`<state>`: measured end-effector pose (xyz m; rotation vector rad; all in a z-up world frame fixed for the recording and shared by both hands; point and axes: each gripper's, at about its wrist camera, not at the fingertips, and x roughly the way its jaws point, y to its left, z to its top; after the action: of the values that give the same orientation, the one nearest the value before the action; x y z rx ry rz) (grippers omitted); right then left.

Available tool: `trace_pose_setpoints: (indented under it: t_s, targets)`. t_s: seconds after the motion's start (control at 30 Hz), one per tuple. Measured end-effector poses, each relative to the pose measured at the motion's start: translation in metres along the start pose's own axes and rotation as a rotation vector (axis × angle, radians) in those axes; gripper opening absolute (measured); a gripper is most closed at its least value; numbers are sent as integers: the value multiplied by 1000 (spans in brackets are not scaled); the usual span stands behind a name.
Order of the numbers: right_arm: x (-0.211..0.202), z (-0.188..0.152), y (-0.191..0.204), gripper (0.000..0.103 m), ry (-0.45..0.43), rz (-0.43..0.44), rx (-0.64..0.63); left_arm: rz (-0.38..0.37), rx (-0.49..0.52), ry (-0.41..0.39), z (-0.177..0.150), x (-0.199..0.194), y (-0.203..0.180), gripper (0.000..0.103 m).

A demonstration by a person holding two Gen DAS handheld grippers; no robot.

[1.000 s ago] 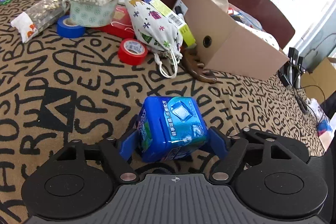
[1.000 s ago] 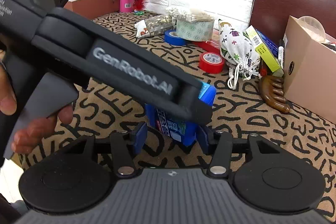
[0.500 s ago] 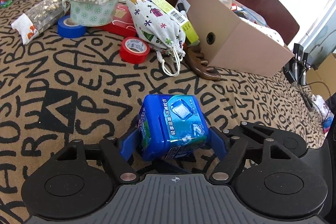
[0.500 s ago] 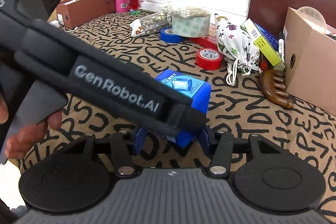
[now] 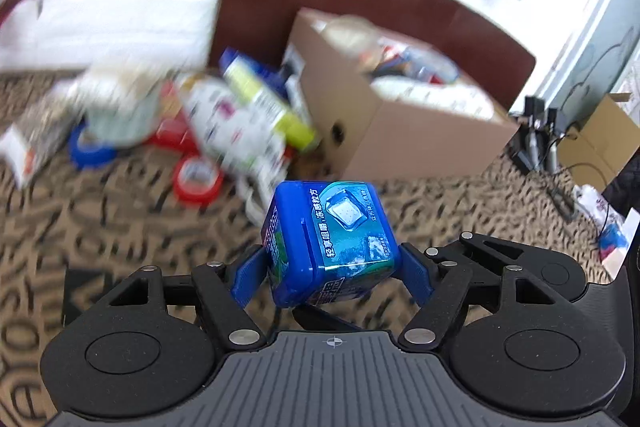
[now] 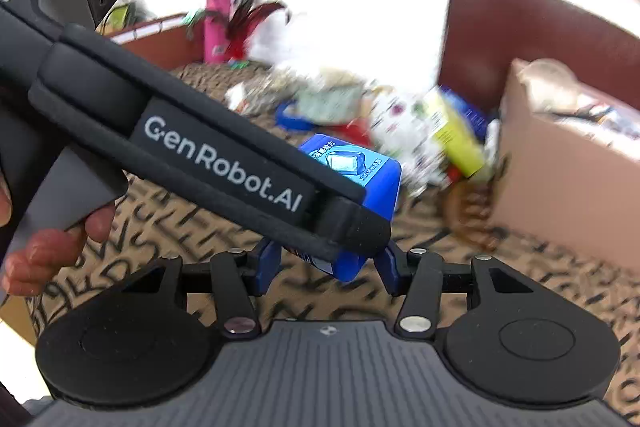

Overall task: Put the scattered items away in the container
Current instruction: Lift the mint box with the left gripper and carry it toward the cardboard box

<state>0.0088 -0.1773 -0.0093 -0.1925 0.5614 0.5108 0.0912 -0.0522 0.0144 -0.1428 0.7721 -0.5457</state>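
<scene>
My left gripper is shut on a blue cube-shaped gum box and holds it above the patterned cloth. The same box shows in the right wrist view, behind the left gripper's black body. My right gripper is open and empty, just below and behind the held box. The open cardboard box, holding several items, stands ahead to the right; it also shows in the right wrist view.
Scattered on the cloth, blurred: red tape roll, blue tape roll, patterned drawstring bag, yellow-green carton, floral tub. A brown chair back stands behind the box. Cables and a small carton lie right.
My left gripper has lifted the blue gum box off the cloth and carried it up and forward toward the cardboard box. The right gripper followed along, still open.
</scene>
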Motion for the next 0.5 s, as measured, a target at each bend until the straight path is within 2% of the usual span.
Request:
trace_pose_setpoints:
  t_s: [0.2, 0.23, 0.5]
  targets:
    - [-17, 33, -40, 56, -79, -70, 5, -37, 40, -90, 50, 11, -32, 76]
    - [-19, 39, -48, 55, -91, -82, 5, -48, 33, -100, 58, 13, -36, 78]
    - [-29, 78, -119, 51, -157, -141, 43, -99, 61, -147, 124, 55, -75, 78]
